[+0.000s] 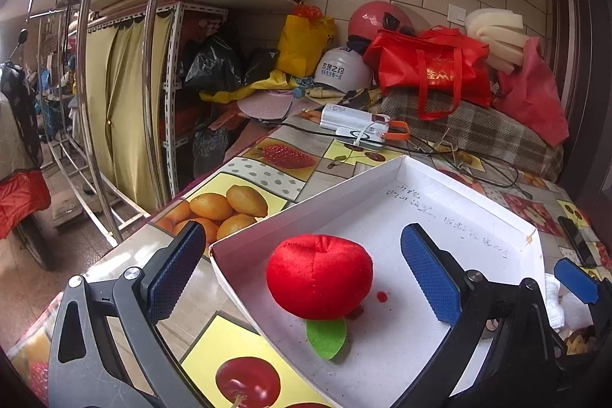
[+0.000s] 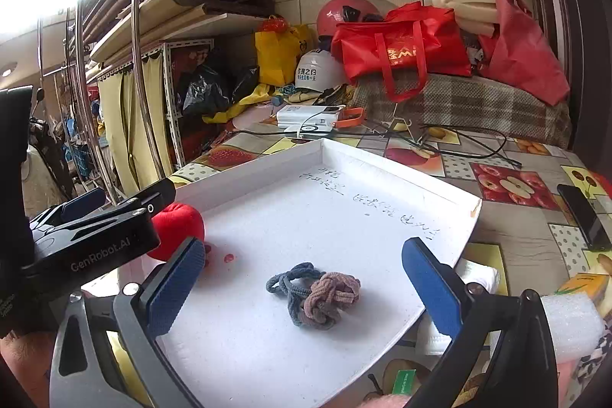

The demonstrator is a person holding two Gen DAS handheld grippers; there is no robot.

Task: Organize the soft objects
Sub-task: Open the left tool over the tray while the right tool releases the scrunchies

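A red plush apple [image 1: 319, 274] with a green felt leaf [image 1: 326, 337] lies in a shallow white tray [image 1: 470, 209] on the fruit-print table. My left gripper [image 1: 302, 270] is open, its blue pads on either side of the apple, not touching it. In the right wrist view, a knotted bundle of blue and pink-brown hair ties [image 2: 317, 293] lies in the same tray [image 2: 382, 186]. My right gripper [image 2: 302, 287] is open around the bundle, apart from it. The apple [image 2: 178, 226] shows at the left, partly hidden by the left gripper's body.
A black phone [image 2: 585, 217] lies on the table at the right. White foam pieces [image 2: 570, 324] and a white cloth [image 2: 478, 276] sit by the tray's right edge. Cables, a power bank [image 2: 306, 113], helmets and red bags crowd the back. A metal rack stands left.
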